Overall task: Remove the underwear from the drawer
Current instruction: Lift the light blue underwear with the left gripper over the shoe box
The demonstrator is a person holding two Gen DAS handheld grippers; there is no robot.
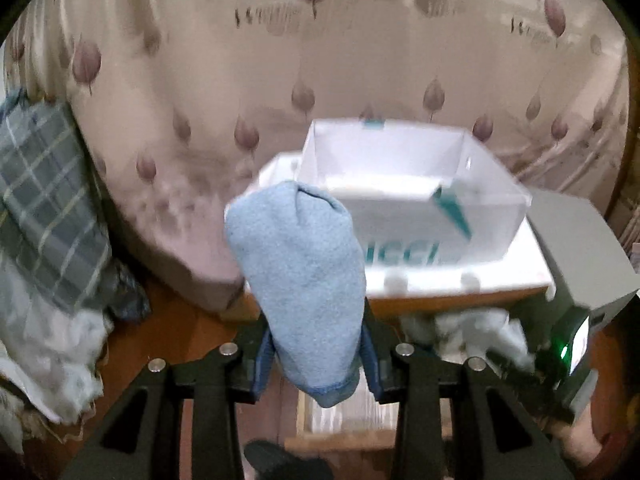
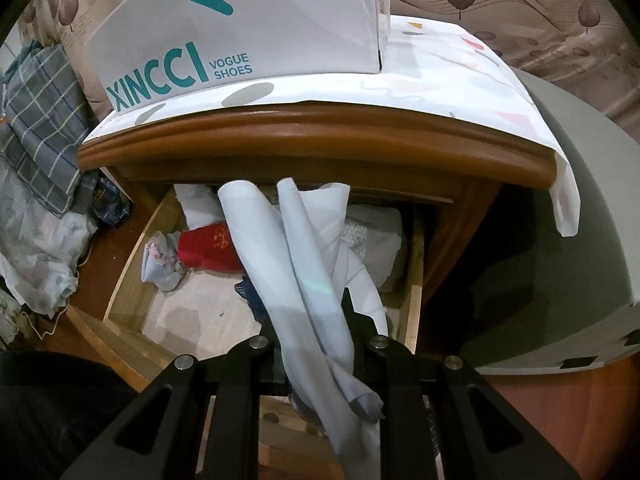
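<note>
In left gripper (image 1: 316, 354), fuzzy light-blue underwear (image 1: 300, 276)

Two grippers show, one (image 1: 316, 360) clamping one light blue cloth (image 1: 298, 276) and one (image 2: 316, 360) clamping one white garment (image 2: 296, 264), with one shoebox (image 2: 256, 28), one open drawer (image 2: 132, 268) and one red item (image 2: 210, 250) inside.

A white shoe box (image 2: 240, 28) with teal "XINCCI VOGUE SHOES" lettering stands on a white patterned cloth (image 2: 460, 68) covering the brown wooden nightstand top (image 2: 312, 136), at twelve o'clock in the right wrist view. At nine o'clock lies a grey plaid fabric (image 2: 40, 120) above crumpled pale fabric. A leaf-print curtain (image 1: 200, 80) fills the upper half of the left wrist view, where the box (image 1: 400, 176) stands open-topped at its centre.
</note>
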